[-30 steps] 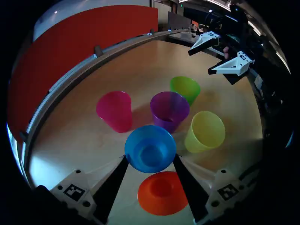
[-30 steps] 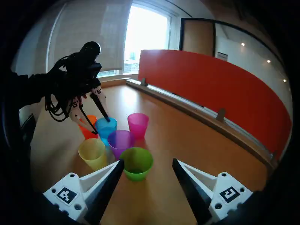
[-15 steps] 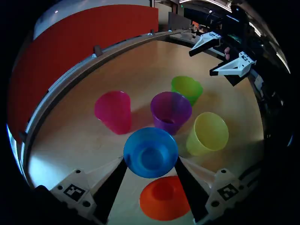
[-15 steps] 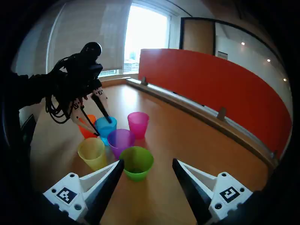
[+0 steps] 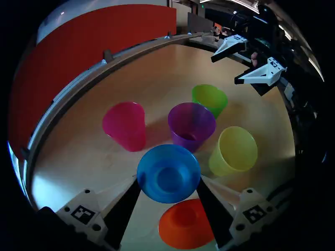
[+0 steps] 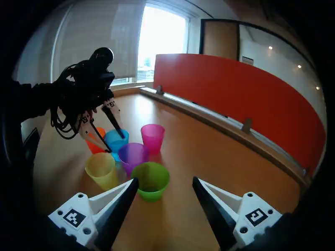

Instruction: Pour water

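Wood tabletop (image 5: 167,71) w/ a red divider (image 5: 83,46) behind it, coloured cups bunched together. We've got the left gripper (image 5: 168,184) pinching the blue cup (image 5: 168,173) by both sides, roughly upright, prob so nothing spills b4 the tip. Purple cup (image 5: 191,123) sits just beyond, a handy target imo. Right gripper (image 6: 164,180) hovers spread wide, empty, near the green cup (image 6: 150,180). Water level in the blue one: can't tell.

Left gripper view: steeply downward, close over blue cup (image 5: 168,179). Right gripper view: opposite, lower, farther (window (image 6: 163,42) upper centre); same cup shared.
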A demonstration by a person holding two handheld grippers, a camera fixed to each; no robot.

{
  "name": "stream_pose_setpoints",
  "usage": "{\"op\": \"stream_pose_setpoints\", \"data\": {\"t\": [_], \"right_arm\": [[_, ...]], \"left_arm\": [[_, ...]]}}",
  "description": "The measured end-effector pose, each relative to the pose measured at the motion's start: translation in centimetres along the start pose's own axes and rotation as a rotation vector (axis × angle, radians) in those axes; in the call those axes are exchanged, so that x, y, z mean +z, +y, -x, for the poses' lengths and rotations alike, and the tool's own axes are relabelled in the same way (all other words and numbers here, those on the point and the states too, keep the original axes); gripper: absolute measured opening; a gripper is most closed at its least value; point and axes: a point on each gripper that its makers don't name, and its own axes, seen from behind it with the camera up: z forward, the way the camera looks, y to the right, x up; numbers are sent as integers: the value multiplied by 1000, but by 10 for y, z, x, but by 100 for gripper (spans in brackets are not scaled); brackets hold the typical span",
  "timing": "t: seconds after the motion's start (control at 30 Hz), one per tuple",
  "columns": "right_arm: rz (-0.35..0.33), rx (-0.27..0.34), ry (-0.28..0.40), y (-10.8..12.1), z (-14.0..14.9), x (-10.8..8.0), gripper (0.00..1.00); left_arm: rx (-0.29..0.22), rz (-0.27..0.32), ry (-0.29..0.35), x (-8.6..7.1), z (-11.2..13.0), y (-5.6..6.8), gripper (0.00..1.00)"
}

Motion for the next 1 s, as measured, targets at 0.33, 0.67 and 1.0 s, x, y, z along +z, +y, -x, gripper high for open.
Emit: {"op": "stream_pose_setpoints", "data": {"t": [0.33,0.67,1.0], "right_arm": [[-1,0,0,0,0,0,100],[0,-1,0,-1,0,-1,100],[-5,-1,-8,-2,3,0,100]], "left_arm": [[12,-3,0,1,0,0,86],[-4,-2,12,0,0,0,85],[-15,4,31,-4,-5,0,84]]}}
